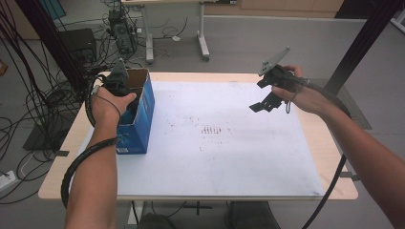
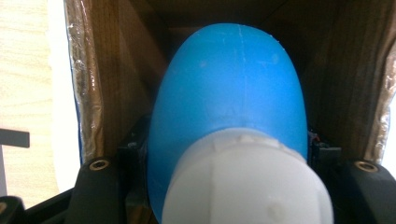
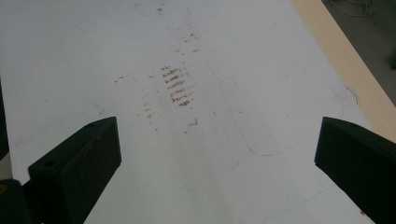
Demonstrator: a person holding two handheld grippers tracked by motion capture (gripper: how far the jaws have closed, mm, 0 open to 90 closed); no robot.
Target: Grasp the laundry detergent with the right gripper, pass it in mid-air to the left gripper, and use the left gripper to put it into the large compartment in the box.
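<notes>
- Left gripper clamps a blue bottle, white cap nearest it, inside the blue box.
- Right gripper spread wide, stained white mat beneath.

My blue bottle has a white cap; the box is blue outside, brown inside; the white mat has brown smudges.

Smooth blue plastic bottle, brown cardboard box, scuffed matt white mat.
</notes>
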